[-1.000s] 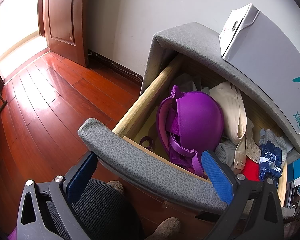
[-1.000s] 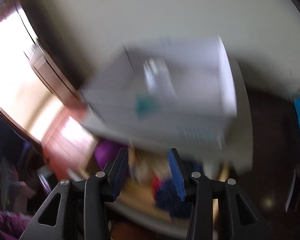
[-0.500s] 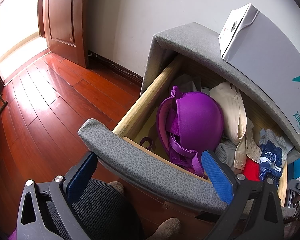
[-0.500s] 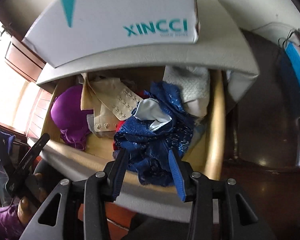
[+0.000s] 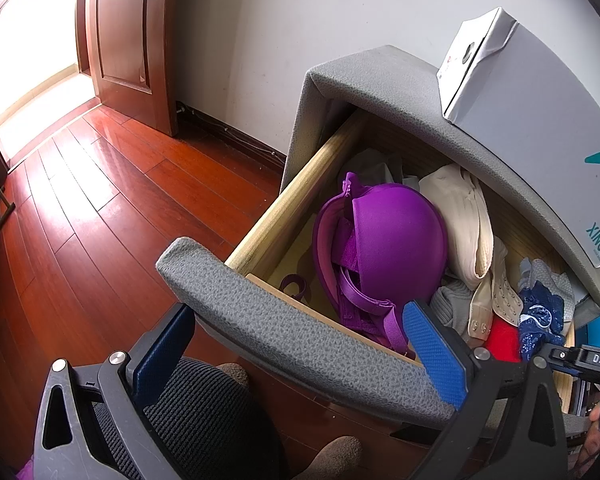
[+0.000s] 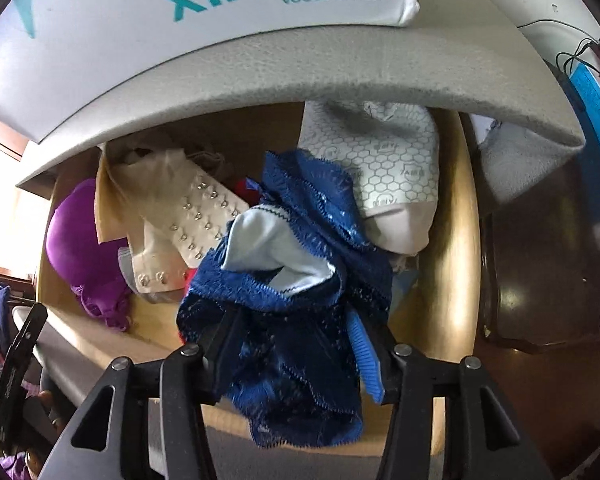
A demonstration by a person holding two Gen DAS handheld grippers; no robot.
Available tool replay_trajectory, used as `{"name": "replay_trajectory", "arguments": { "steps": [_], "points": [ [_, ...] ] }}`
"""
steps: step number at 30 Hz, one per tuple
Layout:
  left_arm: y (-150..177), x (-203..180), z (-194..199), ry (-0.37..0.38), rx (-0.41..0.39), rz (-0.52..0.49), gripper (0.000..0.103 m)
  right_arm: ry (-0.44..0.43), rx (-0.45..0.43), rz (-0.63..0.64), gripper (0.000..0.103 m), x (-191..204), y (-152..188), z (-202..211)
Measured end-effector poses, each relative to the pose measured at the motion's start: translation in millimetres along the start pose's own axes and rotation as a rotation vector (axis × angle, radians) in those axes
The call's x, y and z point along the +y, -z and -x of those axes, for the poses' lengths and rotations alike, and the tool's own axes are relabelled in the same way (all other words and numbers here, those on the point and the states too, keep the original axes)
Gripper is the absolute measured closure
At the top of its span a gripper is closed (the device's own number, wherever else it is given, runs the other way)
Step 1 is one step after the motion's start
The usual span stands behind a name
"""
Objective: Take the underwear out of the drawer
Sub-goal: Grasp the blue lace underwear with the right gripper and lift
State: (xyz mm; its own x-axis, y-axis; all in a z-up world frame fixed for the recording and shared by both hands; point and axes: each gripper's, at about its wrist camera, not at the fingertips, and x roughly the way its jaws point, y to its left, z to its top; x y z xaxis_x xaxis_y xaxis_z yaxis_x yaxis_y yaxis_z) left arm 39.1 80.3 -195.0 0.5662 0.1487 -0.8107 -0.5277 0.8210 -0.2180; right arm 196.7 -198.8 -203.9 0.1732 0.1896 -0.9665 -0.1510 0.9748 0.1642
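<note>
The drawer [image 5: 284,208] stands pulled out, full of clothes. A blue lace underwear [image 6: 296,280] lies on top at the drawer's right side; it also shows in the left wrist view [image 5: 538,320]. My right gripper [image 6: 292,332] is open, its jaws on either side of the blue underwear, pushed into the fabric. My left gripper [image 5: 300,356] is open and wide, straddling the grey padded drawer front [image 5: 300,340] without gripping it. A purple bra [image 5: 388,248] lies at the drawer's left side.
A white XINCCI shoe box [image 6: 204,20] sits on the grey cabinet top [image 6: 340,68] above the drawer. A beige garment with hooks [image 6: 180,208], a white patterned item [image 6: 396,168] and something red [image 5: 500,340] also lie inside. Wooden floor [image 5: 80,208] at left.
My right gripper has swung down from the box into the drawer and closed in around the blue underwear. The left gripper has stayed still.
</note>
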Motion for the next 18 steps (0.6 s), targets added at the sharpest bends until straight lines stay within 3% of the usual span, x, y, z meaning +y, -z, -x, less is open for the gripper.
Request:
{"name": "replay_trajectory", "arguments": {
  "steps": [1, 3, 4, 5, 12, 18],
  "points": [
    [0, 0, 0, 0.000, 0.000, 0.000, 0.000, -0.008, -0.004, -0.003, 0.050, 0, 0, 0],
    [0, 0, 0, 0.000, 0.000, 0.000, 0.000, -0.021, -0.011, 0.002, 0.061, 2, 0, -2],
    [0, 0, 0, 0.000, 0.000, 0.000, 0.000, -0.015, -0.010, 0.012, 0.083, 3, 0, -3],
    [0, 0, 0, 0.000, 0.000, 0.000, 0.000, -0.007, -0.005, 0.020, 0.094, 5, 1, -3],
    [1, 0, 0, 0.000, 0.000, 0.000, 0.000, -0.054, -0.092, 0.013, 0.097, 3, 16, 17],
    [0, 0, 0, 0.001, 0.000, -0.001, 0.000, -0.181, -0.177, -0.046, 0.097, -6, 30, 68]
  ]
}}
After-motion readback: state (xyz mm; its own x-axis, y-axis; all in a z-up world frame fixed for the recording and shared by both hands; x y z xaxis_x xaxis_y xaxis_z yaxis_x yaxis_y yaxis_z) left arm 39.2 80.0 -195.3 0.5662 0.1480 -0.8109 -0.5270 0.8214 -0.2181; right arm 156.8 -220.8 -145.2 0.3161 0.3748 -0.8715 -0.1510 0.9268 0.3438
